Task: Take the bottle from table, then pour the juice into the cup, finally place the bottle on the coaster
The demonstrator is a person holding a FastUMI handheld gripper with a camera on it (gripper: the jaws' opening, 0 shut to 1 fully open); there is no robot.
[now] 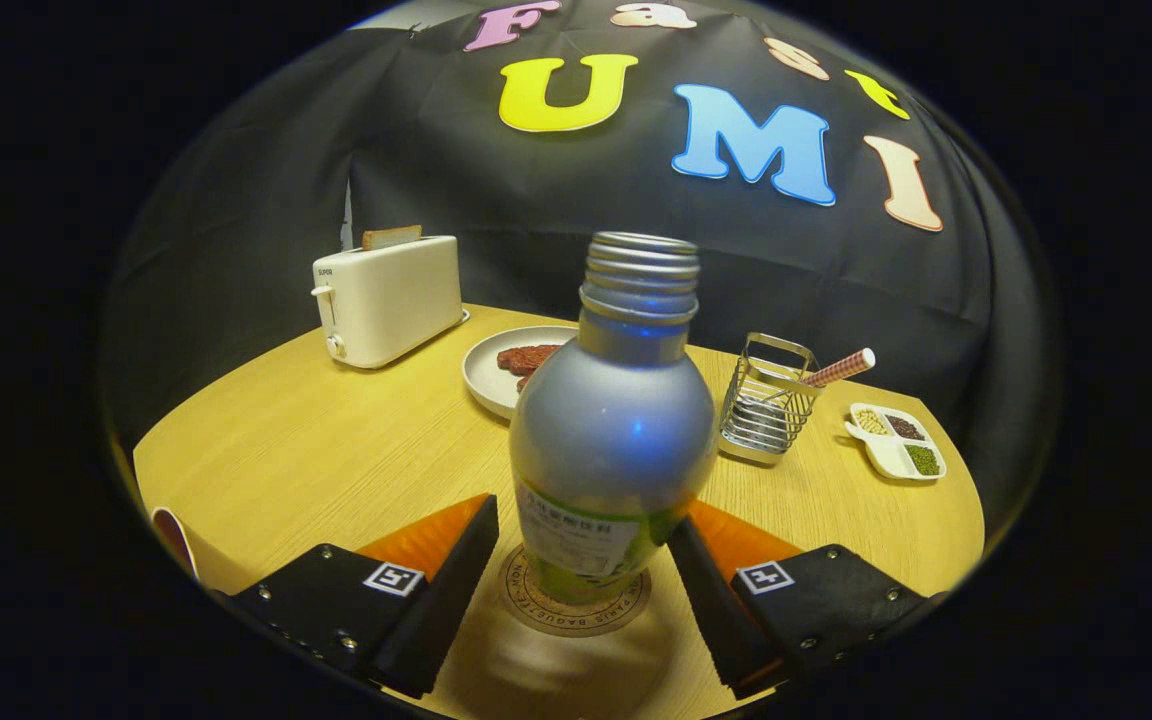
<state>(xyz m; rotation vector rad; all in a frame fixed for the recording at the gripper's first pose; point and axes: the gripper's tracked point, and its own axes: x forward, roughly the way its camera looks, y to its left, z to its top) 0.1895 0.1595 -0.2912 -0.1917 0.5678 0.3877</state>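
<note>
A silver bottle (pixel 612 420) with a green label and no cap stands upright on a round printed coaster (pixel 576 608) on the wooden table (pixel 336 450). My gripper (pixel 584 535) straddles the bottle's lower part, one finger on each side. A narrow gap shows between the left finger (pixel 456 570) and the bottle, while the right finger (pixel 711 575) sits very close to it or just touches it. The gripper is open. Part of a cup's rim (pixel 174 540) shows to the far left of the left finger.
Beyond the bottle stand a white toaster (pixel 388 298) with a slice in it, a plate (pixel 496 375) with dark food, a wire holder (pixel 766 405) with a striped straw, and a small divided dish (pixel 898 440) of grains near the table's right edge.
</note>
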